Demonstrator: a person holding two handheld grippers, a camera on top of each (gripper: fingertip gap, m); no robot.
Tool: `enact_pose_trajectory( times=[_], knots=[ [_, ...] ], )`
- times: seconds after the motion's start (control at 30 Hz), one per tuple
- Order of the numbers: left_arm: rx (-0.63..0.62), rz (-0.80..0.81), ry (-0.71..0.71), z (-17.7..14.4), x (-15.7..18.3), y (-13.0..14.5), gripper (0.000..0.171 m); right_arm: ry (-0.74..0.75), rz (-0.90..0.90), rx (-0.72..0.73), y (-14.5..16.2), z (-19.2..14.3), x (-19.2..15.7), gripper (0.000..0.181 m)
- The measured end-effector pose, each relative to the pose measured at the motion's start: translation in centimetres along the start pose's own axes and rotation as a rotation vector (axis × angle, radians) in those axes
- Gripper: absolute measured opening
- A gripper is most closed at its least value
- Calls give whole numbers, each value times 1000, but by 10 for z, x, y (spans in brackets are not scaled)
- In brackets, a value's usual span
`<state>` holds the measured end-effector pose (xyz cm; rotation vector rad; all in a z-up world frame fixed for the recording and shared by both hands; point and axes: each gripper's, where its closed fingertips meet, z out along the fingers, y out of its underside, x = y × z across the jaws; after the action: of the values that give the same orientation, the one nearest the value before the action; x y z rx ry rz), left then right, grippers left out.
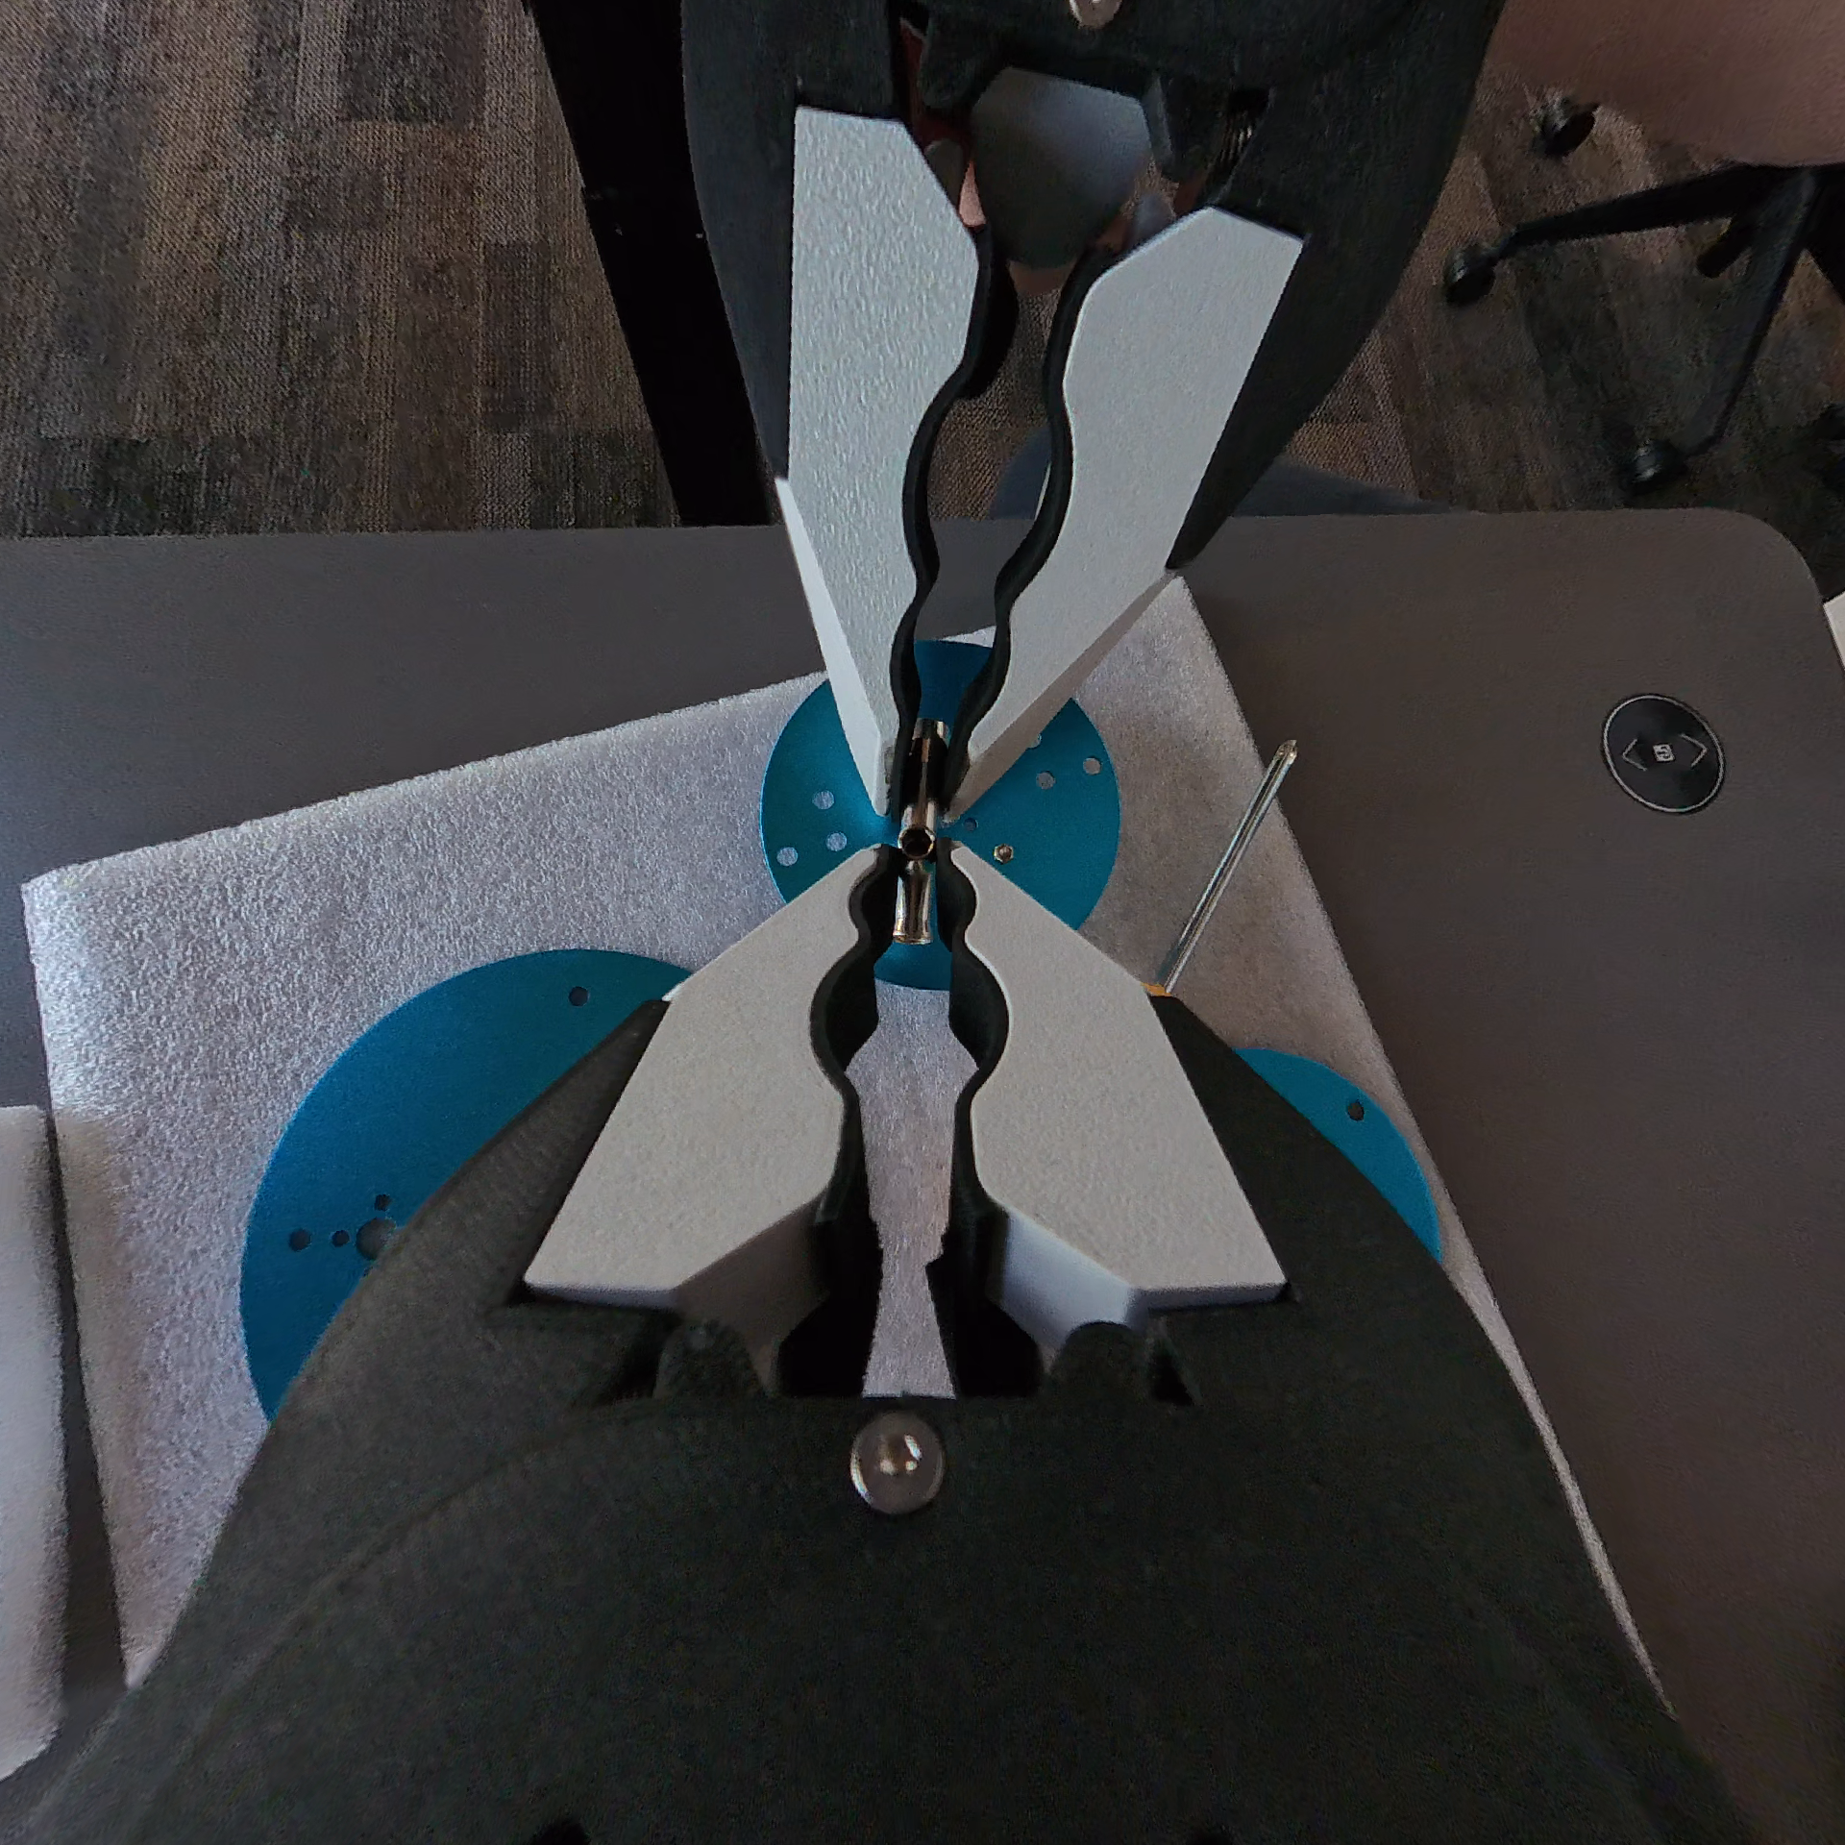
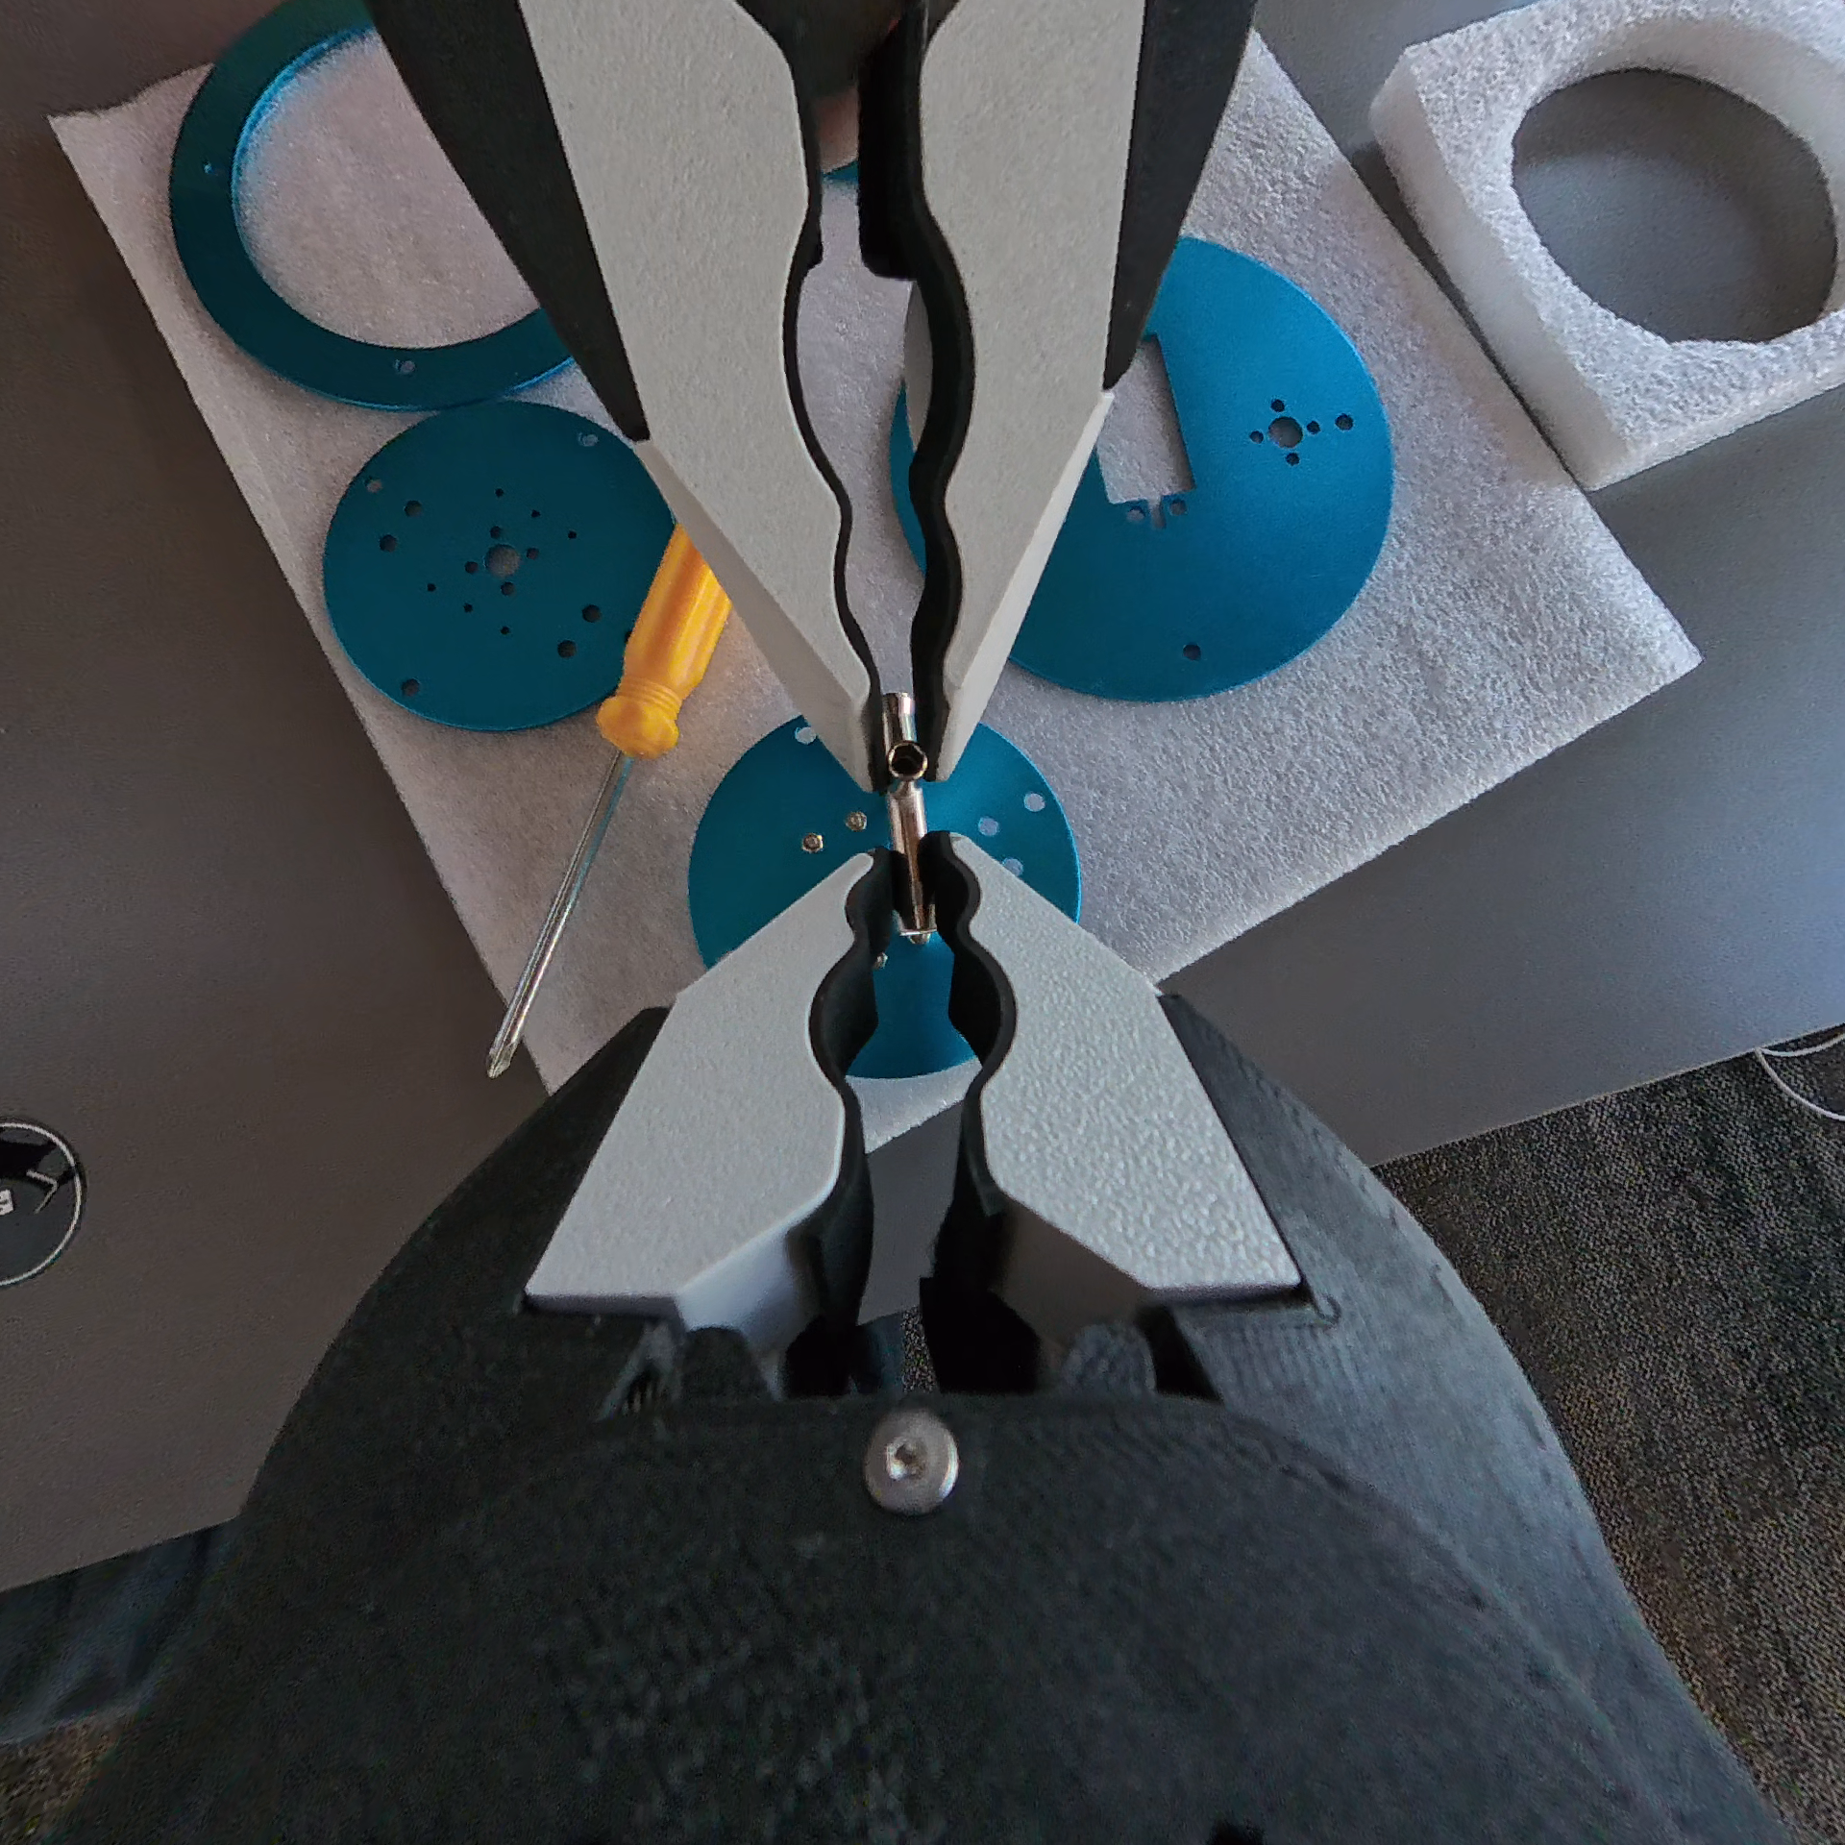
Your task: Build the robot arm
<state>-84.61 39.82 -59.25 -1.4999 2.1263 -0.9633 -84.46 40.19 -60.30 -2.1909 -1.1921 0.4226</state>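
Note:
My left gripper point(image 1: 914, 867) is shut on a small silver metal standoff point(image 1: 914, 911), held just above a small blue perforated disc point(image 1: 1043, 829). My right gripper point(image 2: 904, 849) faces it tip to tip and is shut on a second silver standoff point(image 2: 909, 884). In the left wrist view the right gripper point(image 1: 923, 794) comes in from the top, and its standoff point(image 1: 917, 842) shows its open end. In the right wrist view the left gripper point(image 2: 904, 764) comes in from the top over the same disc point(image 2: 1008, 859). The two standoffs meet end to end; whether they touch is unclear.
A white foam sheet point(image 2: 1348, 799) on a grey desk point(image 1: 1498, 649) carries a yellow-handled screwdriver point(image 2: 664, 649), a large blue disc with a cutout point(image 2: 1258, 559), a medium disc point(image 2: 479, 569) and a blue ring point(image 2: 205, 250). A foam block with a round hole point(image 2: 1478, 329) lies far right. Carpet lies beyond the desk edge. Only a small space, under 4 cm, lies between the two pairs of fingers.

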Motion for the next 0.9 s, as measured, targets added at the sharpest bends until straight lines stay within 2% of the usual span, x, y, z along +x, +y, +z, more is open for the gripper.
enact_pose_trajectory(
  times=[0.47, 0.57, 0.9],
  knots=[
    [1, 88, 32, -1, 1, 1, 6, 88, 60, -24, -1, -1, -2, 7],
    [-9, 57, 46, -1, 3, 1, 6, 84, -32, -47, -1, -1, -2, 7],
    [-77, -67, -19, 9, 0, 13, 6, -43, -99, 3, -3, 1, 2, 7]
  ],
)
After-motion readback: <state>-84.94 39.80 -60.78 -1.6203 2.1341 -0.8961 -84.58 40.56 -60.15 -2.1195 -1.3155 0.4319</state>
